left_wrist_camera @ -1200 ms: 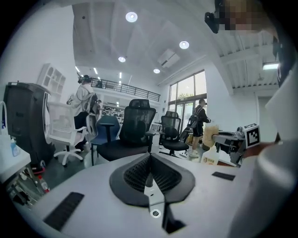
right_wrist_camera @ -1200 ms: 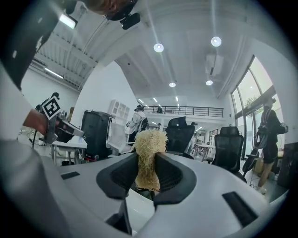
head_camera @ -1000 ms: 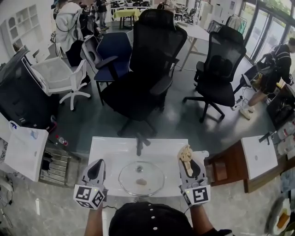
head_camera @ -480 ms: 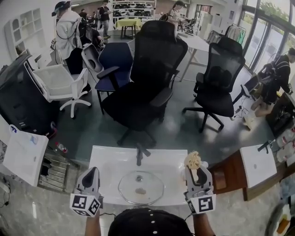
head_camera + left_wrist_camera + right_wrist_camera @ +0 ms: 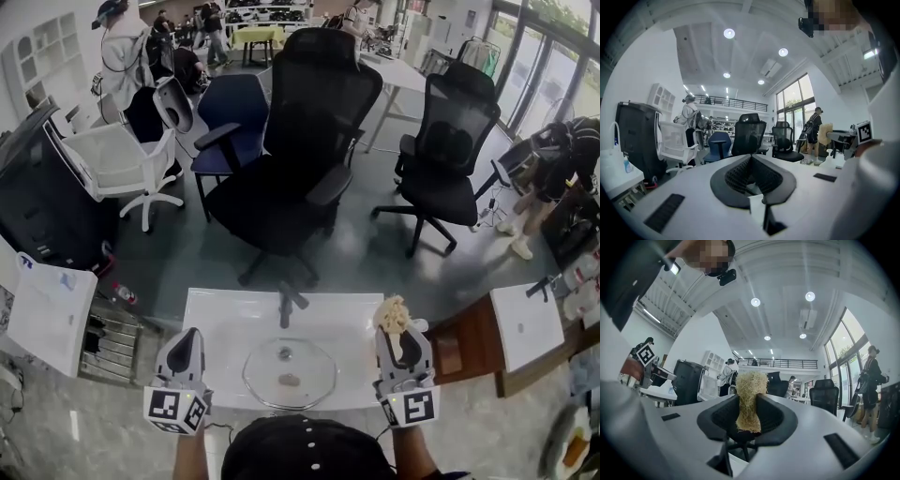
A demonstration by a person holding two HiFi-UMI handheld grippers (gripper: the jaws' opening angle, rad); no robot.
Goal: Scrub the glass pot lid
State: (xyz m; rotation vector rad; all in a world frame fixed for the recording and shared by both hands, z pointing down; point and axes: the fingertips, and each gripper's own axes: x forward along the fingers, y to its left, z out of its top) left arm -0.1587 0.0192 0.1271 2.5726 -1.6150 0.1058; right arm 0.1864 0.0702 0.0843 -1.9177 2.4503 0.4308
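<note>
Glass pot lid (image 5: 290, 373) found flat at middle of table (image 5: 216, 319) near edge, knob up.
Left hand-held gripper (image 5: 188, 337) noted fully closed, empty, at near-left corner.
Right hand-held gripper (image 5: 397, 339) noted clamped on fibrous scrubber (image 5: 392, 314) at near-right corner, apart from lid.
Step judged: approach, scrubbing not begun.
Next move likely: lower scrubber onto glass, steady rim.

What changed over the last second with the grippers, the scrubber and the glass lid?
Very little. The left gripper and the right gripper each drifted slightly outward from the glass lid. Nothing was taken hold of or let go. The right gripper stays shut on the straw-coloured scrubber, the left stays shut and empty, and the lid still lies flat on the white table.
</note>
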